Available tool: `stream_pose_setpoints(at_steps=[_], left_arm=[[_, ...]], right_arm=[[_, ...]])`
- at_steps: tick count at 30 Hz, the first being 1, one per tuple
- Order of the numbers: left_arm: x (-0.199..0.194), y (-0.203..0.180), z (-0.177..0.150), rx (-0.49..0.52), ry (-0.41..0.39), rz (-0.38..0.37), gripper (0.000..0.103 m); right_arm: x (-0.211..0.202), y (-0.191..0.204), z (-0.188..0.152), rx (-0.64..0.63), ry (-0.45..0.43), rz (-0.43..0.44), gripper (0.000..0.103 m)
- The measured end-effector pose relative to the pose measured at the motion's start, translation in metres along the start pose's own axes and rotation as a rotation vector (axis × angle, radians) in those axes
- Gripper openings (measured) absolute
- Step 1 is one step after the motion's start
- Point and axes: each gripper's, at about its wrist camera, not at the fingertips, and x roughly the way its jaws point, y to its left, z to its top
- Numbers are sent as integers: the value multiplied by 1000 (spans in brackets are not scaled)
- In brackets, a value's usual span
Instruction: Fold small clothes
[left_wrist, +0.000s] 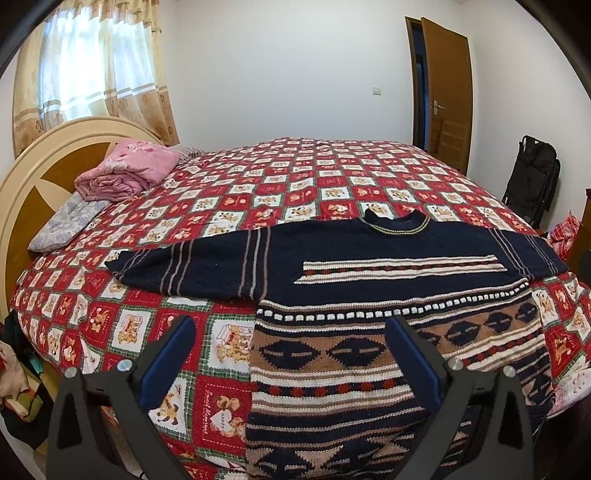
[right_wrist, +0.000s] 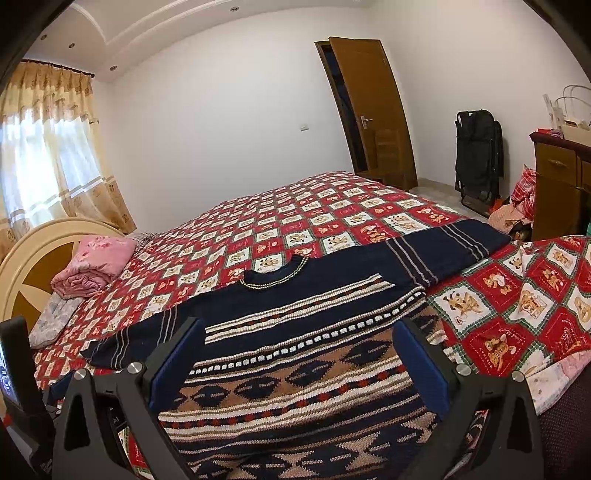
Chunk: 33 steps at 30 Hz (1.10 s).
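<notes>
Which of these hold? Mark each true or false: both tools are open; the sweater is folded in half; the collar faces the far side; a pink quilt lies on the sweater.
1. Both the left tool and right tool are open: true.
2. The sweater is folded in half: false, it lies spread flat, sleeves out.
3. Its collar faces the far side: true.
4. A pink quilt lies on the sweater: false, it sits apart by the headboard.

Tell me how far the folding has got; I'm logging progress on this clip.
Done: the navy patterned knit sweater lies spread flat on the red checked bedspread, both sleeves out. In hand: nothing; the left hand-held gripper and right hand-held gripper are both open above the hem end. Left: every fold, as no sleeve or hem is turned in.
</notes>
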Motion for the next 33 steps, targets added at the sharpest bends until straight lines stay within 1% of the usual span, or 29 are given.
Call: stream_pose_setpoints(at_steps=[33], left_arm=[[0, 0, 0, -1, 1, 0, 103]], right_arm=[[6, 2, -6, -4, 22, -4, 102]])
